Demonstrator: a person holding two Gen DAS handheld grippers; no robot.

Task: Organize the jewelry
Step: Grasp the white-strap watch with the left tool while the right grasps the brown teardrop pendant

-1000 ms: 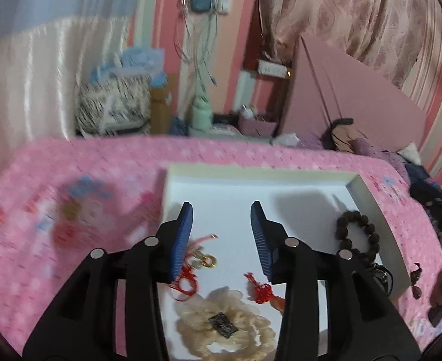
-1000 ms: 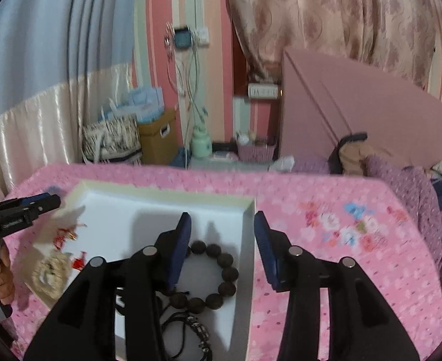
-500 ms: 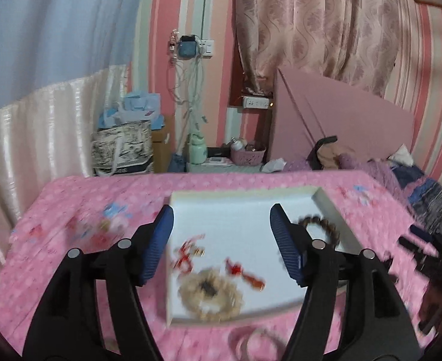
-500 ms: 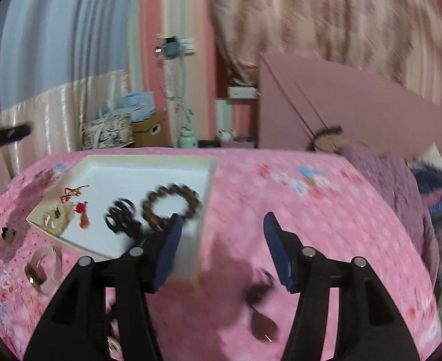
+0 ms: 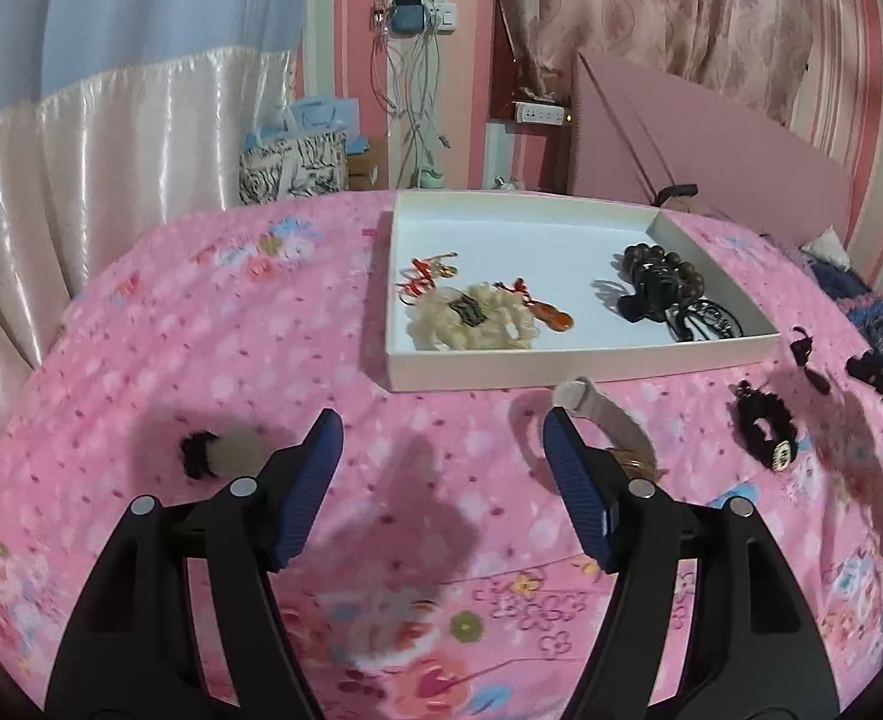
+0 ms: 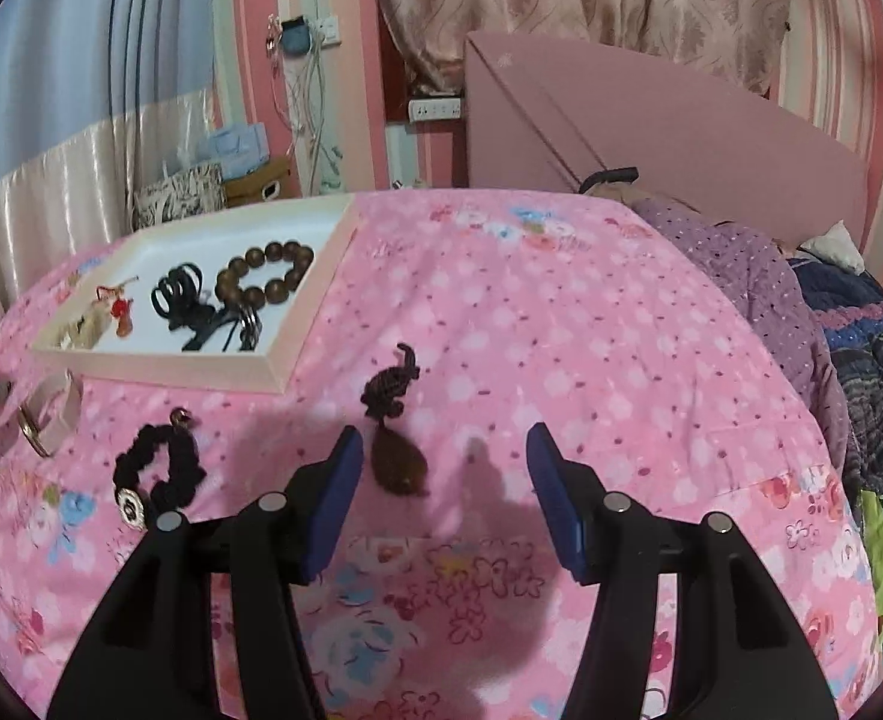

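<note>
A white tray (image 5: 561, 367) lies on the pink bedspread and holds a cream bead bracelet (image 5: 519, 324), red cord charms (image 5: 423, 282), a black hair claw (image 5: 651, 294) and a brown bead bracelet (image 6: 273, 252). My left gripper (image 5: 441, 468) is open over bare bedspread in front of the tray, nothing between its pads. A beige strap (image 5: 609, 414) lies just past its right finger. My right gripper (image 6: 444, 480) is open too. A brown pendant (image 6: 399, 468) on a knotted cord lies just ahead of its left finger. A black scrunchie (image 6: 192, 474) lies further left.
A small black and white pompom (image 5: 225, 453) sits left of the left gripper. A purple blanket (image 6: 753, 300) and dark clothes are heaped at the bed's right side. Beyond the bed stand a pink headboard (image 5: 711, 144), bags (image 5: 291, 162) and curtains.
Both grippers have drawn back from over the tray to the bedspread in front of it and beside it. The jaws of both stand wider than before.
</note>
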